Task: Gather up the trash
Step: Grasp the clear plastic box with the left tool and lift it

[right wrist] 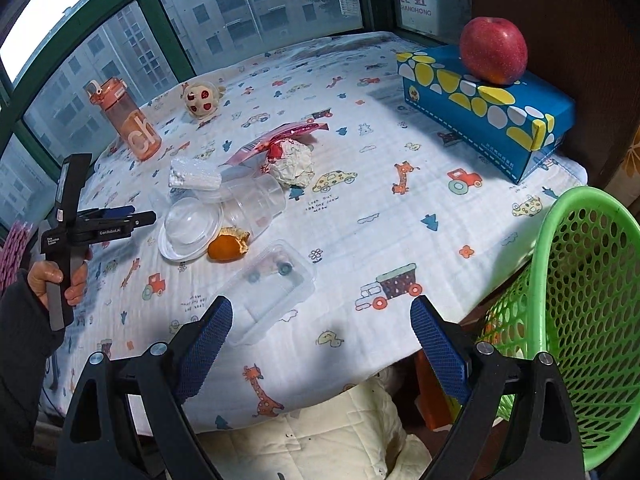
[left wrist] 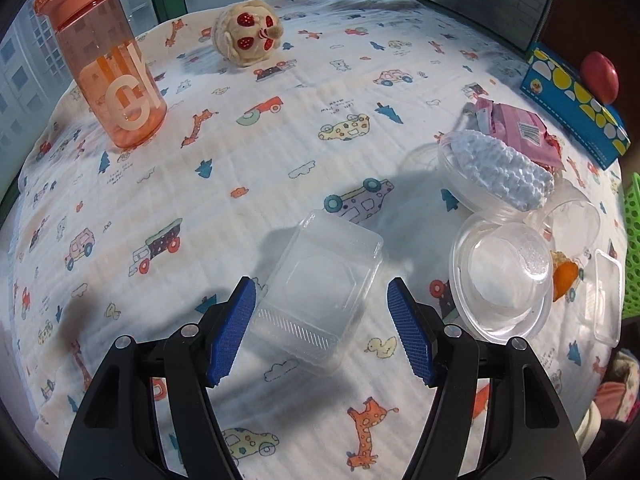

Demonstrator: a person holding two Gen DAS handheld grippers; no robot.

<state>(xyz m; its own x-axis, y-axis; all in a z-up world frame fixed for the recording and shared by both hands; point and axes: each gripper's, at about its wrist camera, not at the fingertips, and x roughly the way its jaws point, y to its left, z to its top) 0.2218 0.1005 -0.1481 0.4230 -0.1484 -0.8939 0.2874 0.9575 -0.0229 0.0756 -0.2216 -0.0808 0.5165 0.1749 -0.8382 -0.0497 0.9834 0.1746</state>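
Observation:
Trash lies on the patterned tablecloth. A clear plastic clamshell box sits between the open jaws of my left gripper. To its right are clear round lids and cups, a white foam piece, a pink wrapper and orange peel. In the right wrist view my right gripper is open and empty above the table's front edge, next to a clear rectangular tray. Orange peel, cups, crumpled paper and the left gripper show there too.
A green mesh basket stands at the table's right edge. A blue tissue box carries a red apple. An orange water bottle and a plush toy stand near the window.

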